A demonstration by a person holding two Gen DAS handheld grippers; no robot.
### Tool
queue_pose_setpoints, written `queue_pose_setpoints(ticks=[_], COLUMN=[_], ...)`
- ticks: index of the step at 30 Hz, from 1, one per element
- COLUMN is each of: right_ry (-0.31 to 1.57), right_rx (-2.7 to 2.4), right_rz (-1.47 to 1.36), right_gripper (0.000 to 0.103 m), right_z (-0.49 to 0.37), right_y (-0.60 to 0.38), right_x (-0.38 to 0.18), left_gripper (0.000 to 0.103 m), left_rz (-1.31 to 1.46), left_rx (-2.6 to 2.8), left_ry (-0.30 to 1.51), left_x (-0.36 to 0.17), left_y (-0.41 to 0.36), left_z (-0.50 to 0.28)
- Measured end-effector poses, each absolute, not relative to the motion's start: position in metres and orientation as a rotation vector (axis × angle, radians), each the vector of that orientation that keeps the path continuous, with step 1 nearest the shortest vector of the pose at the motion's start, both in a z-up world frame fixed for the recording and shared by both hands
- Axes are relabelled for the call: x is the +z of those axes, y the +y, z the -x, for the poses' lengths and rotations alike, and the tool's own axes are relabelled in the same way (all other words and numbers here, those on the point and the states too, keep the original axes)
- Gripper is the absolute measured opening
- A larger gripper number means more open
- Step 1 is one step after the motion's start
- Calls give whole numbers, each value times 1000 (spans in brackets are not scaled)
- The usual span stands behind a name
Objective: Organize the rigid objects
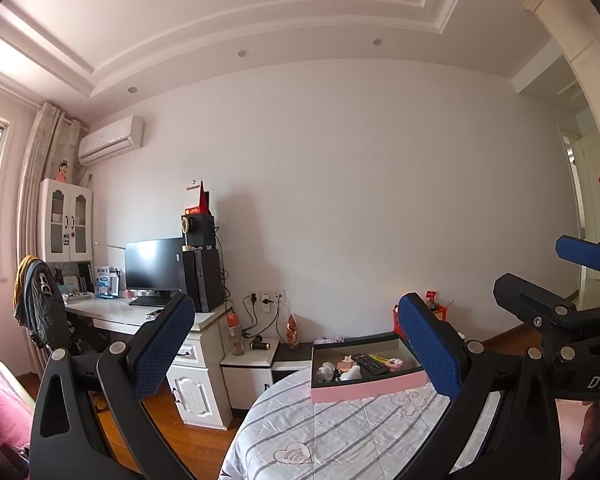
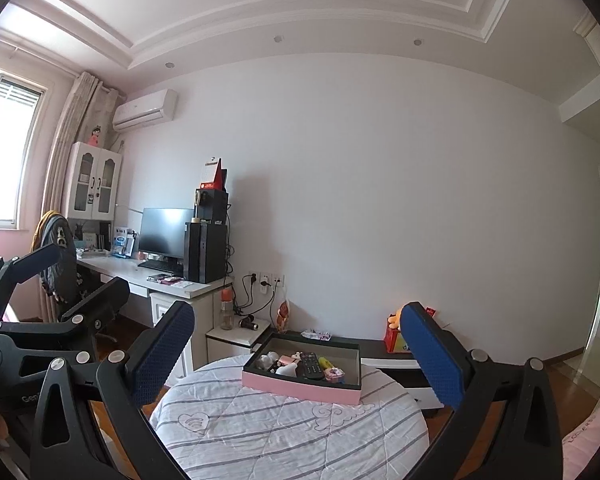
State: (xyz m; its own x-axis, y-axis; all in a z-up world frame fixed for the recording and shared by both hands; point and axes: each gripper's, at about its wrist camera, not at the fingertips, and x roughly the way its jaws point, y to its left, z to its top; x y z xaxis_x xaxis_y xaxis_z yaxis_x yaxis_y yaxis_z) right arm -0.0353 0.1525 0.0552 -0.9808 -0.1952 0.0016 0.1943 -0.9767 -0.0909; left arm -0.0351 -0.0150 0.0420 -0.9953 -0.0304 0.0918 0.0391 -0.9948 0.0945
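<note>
A shallow pink box [image 1: 366, 390] [image 2: 296, 389] with a dark inside sits at the far end of the striped quilt [image 1: 340, 436] [image 2: 284, 432]. In it lie a black remote control [image 1: 370, 363] [image 2: 312, 366], a white figurine [image 1: 350, 372] [image 2: 287, 369], a yellow item [image 2: 325, 362] and other small pieces. My left gripper [image 1: 296, 354] is open, held above the quilt short of the box, with nothing between its blue pads. My right gripper [image 2: 298, 354] is open too, level with the box and empty. Each gripper shows at the edge of the other's view.
Behind the bed stand a low black-and-white cabinet [image 2: 392, 360] with a red box [image 2: 394, 338], a small nightstand [image 1: 250, 364] and a white desk [image 1: 140, 314] with a monitor [image 1: 154, 264], tower and chair [image 1: 40, 304]. Wood floor lies between bed and desk.
</note>
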Motion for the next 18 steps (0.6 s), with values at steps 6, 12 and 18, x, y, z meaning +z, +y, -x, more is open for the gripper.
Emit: queue_pose_setpoints(ticks=[6, 12, 18], right_ry=[143, 146, 149], right_rx=[-2941, -2944, -2948], right_rz=[45, 66, 59], right_gripper=[103, 103, 103], right_z=[24, 16, 12], right_y=[151, 151, 151], right_x=[63, 68, 70], left_gripper=[103, 103, 103], left_rz=[183, 205, 202], left_rx=[-3083, -3083, -3082], left_ry=[-155, -156, -158], left_x=[50, 54, 55], left_y=[-18, -17, -16], left_z=[23, 17, 15])
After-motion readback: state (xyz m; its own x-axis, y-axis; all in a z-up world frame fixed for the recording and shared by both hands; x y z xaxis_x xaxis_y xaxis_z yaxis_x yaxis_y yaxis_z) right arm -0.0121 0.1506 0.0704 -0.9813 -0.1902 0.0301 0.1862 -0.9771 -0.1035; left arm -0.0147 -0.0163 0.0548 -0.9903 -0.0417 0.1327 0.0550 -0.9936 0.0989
